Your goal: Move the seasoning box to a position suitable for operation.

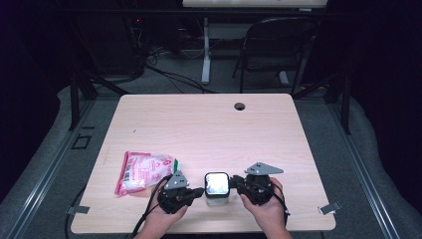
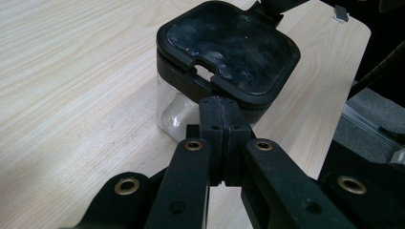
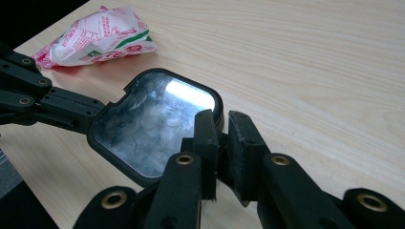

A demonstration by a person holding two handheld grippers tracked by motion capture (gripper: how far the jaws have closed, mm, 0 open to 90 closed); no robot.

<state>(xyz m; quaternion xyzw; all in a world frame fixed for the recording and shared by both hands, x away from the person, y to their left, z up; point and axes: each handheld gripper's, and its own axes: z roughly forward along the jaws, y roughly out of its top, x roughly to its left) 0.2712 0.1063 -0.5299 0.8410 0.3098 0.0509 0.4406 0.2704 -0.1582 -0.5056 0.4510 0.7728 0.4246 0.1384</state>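
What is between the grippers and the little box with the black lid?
Nothing visible. The left gripper has its jaws together right at the edge of the box lid, and the right gripper sits at the opposite rim. The pink packet lies off to the left, clear of both.

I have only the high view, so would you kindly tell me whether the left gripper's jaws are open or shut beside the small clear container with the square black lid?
Observer: In the left gripper view, the left gripper has its jaws pressed together, with their tips against the edge of the square black lid.
Operator: Thank you. Is anything inside?
Observer: Something pale shows through the wall of the small clear container, but I cannot tell what it is.
Operator: And the right gripper?
Observer: In the right gripper view, the right gripper has its jaws slightly apart at the lid's rim. I cannot tell whether they pinch it.
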